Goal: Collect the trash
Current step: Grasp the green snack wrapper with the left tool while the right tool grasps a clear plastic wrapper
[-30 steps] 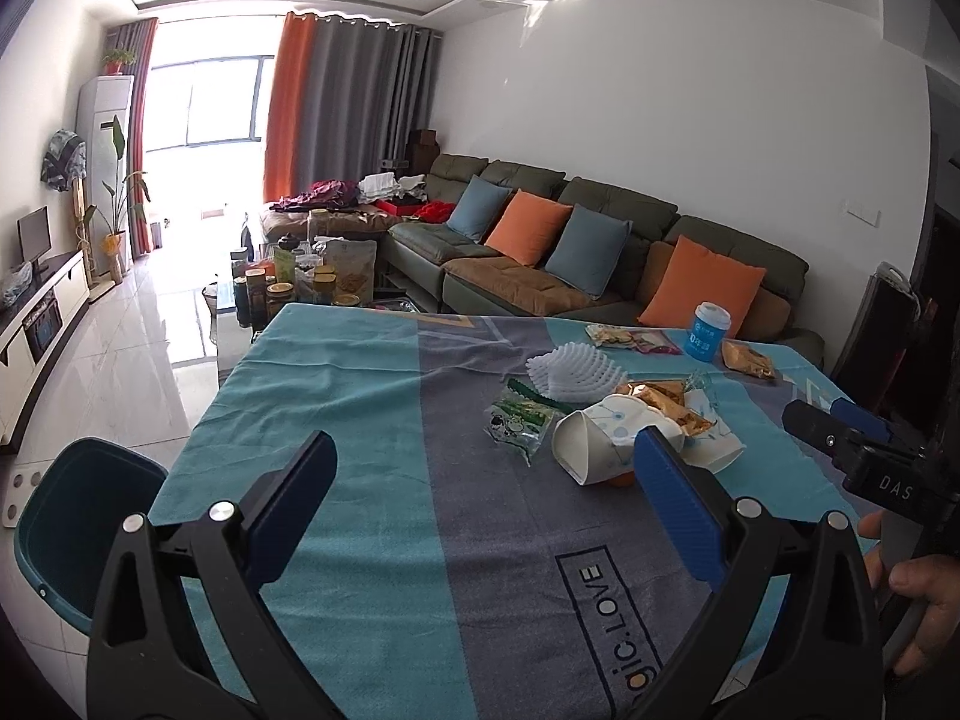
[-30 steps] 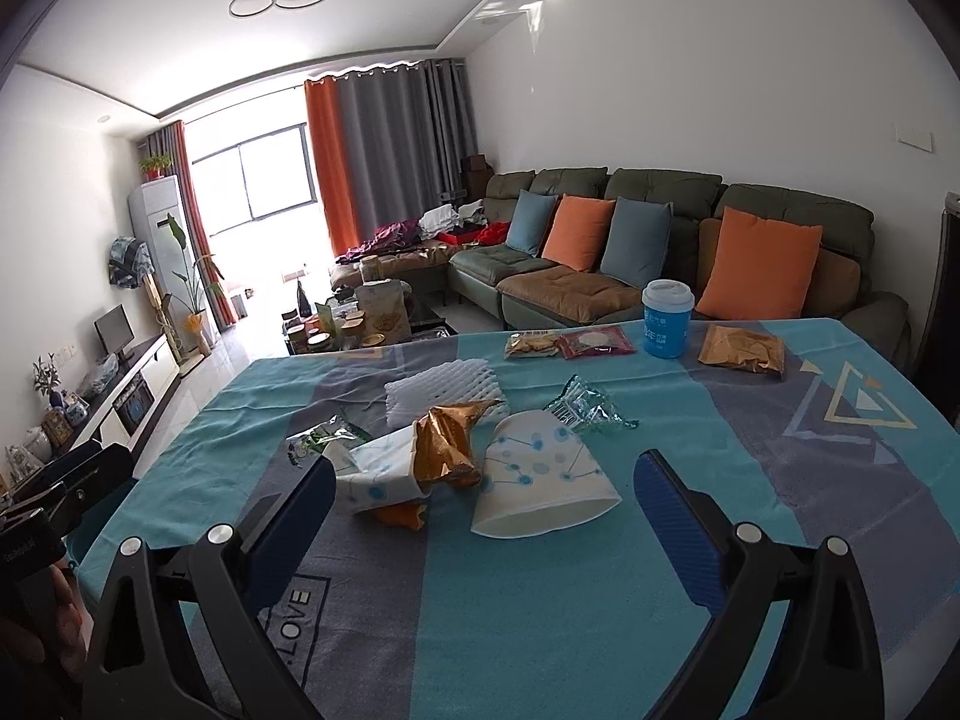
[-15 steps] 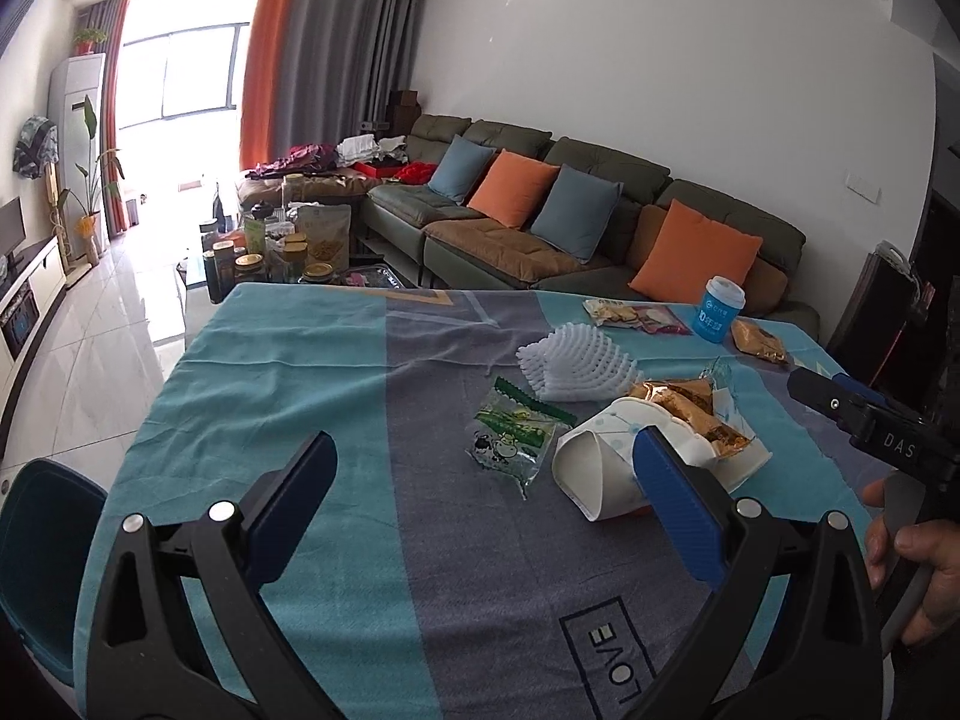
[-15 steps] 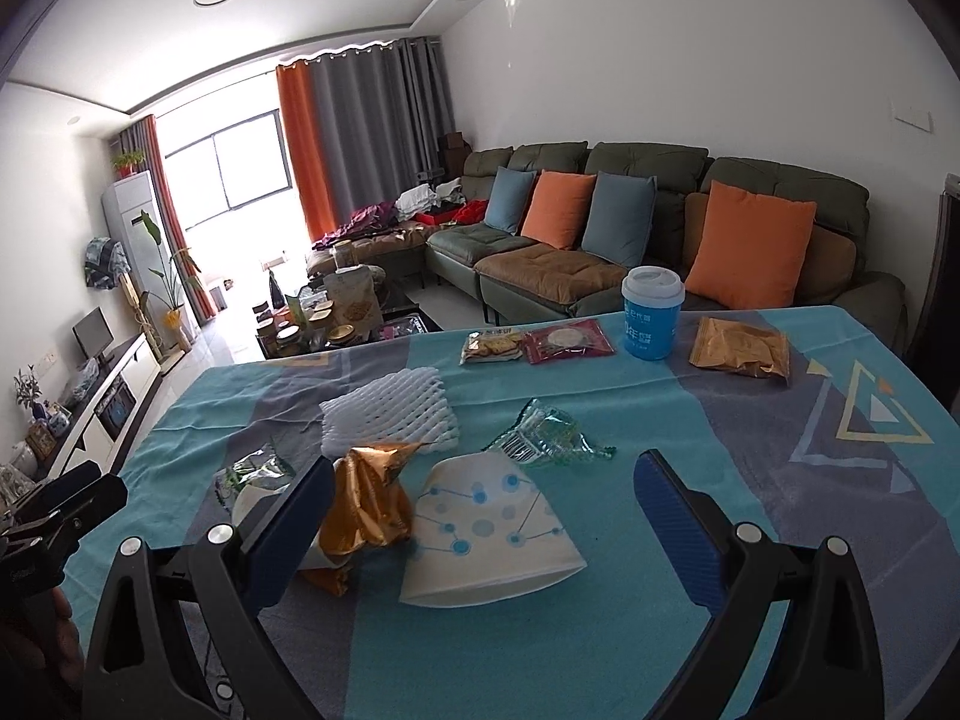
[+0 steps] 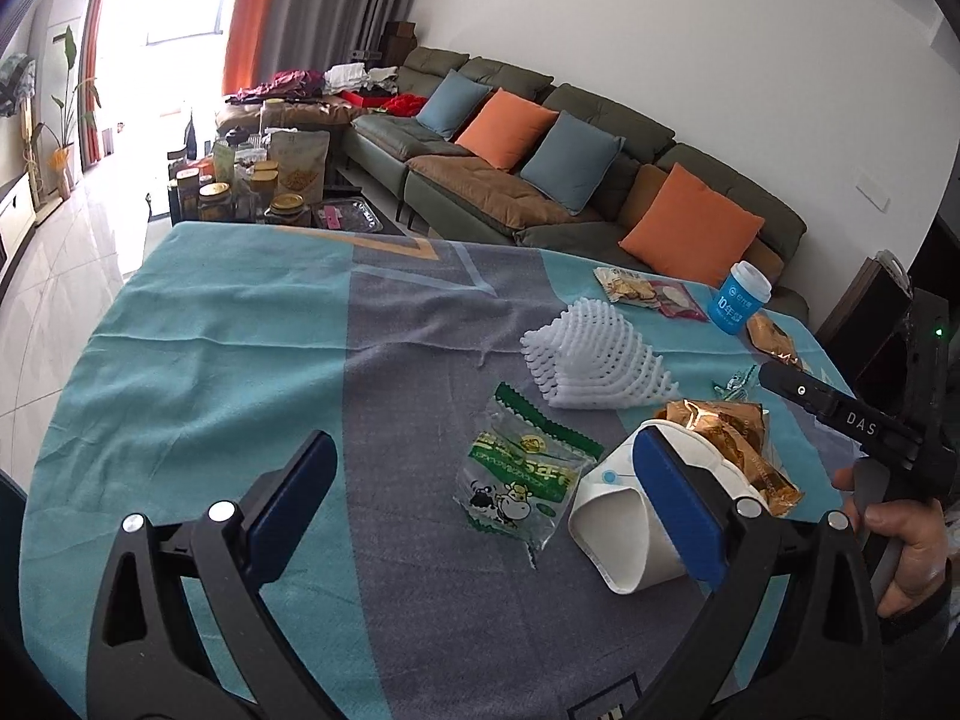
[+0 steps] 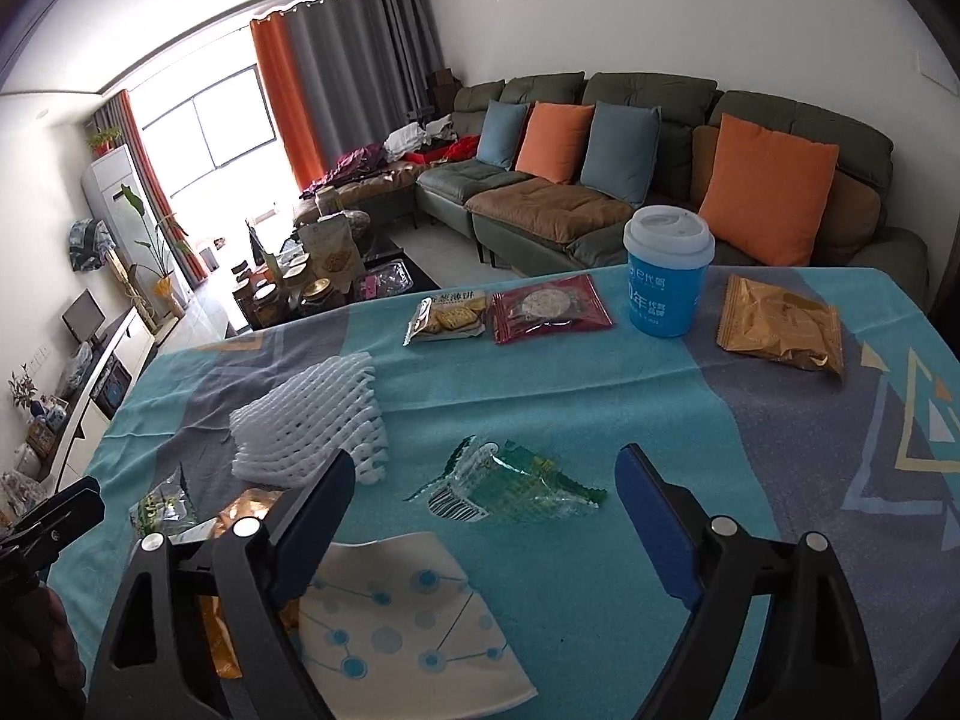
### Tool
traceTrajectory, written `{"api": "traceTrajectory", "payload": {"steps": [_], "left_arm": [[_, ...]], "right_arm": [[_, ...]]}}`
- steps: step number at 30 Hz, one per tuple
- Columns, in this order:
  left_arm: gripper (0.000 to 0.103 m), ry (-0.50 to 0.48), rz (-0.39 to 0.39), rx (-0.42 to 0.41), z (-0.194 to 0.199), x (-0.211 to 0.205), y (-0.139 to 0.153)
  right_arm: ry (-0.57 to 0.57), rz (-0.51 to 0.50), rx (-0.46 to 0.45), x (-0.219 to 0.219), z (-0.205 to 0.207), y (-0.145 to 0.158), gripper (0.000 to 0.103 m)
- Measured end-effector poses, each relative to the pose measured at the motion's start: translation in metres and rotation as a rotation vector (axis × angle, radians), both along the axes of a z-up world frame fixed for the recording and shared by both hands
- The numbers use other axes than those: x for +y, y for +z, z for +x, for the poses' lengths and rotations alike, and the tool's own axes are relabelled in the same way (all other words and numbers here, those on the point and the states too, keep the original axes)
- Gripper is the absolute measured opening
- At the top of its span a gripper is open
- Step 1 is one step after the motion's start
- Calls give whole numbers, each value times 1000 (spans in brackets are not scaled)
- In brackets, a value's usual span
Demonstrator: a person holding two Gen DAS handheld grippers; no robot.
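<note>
Trash lies on a table with a teal and grey cloth [image 5: 240, 360]. My left gripper [image 5: 480, 498] is open, low over a clear green milk-candy wrapper [image 5: 522, 474]; a flattened white paper cup [image 5: 612, 534] and a crumpled gold wrapper [image 5: 726, 438] lie by its right finger. My right gripper [image 6: 480, 510] is open, just above a clear green wrapper [image 6: 510, 486]. The flattened paper cup [image 6: 396, 618] lies under its left finger. White foam fruit netting [image 6: 312, 426] sits beyond it; it also shows in the left wrist view [image 5: 588, 366].
At the table's far side stand a blue lidded cup [image 6: 666, 270], a cracker pack [image 6: 447, 318], a red snack pack [image 6: 549, 309] and a gold snack bag [image 6: 780, 324]. A green sofa [image 6: 600, 180] stands behind. A low table with jars [image 5: 252, 192] is beyond the far edge.
Both grippers have moved forward and down toward the trash. The left one now sits over the milk-candy wrapper, the right one over the clear green wrapper. Both stayed open.
</note>
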State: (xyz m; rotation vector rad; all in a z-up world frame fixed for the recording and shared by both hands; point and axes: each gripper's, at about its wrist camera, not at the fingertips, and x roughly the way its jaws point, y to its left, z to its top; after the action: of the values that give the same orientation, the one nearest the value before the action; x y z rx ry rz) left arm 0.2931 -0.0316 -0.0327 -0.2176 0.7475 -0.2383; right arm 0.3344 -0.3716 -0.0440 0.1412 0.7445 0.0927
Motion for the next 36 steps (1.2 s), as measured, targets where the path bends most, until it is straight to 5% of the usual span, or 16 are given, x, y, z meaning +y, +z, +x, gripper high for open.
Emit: {"api": "traceTrajectory", "payload": {"steps": [11,21,28,31,36], "left_arm": [[91,-57,-47,92,32,-11,-26],[57,-123,-59,141,45,-25,-42],[45,-133,-75,124,42,-22,-42],[32,-144,-87,123,41,-21,-42],[29,-139,-82,97,35,-17,-36]], "right_arm": [[13,30,118,-6,26,-26,65],[37,51,128,-6,27,-29,46],[40,66,121,-6,27,-28,39],[45,72,115,-8,26,-26,26],[38,64,103,-9,25,-21,22]]}}
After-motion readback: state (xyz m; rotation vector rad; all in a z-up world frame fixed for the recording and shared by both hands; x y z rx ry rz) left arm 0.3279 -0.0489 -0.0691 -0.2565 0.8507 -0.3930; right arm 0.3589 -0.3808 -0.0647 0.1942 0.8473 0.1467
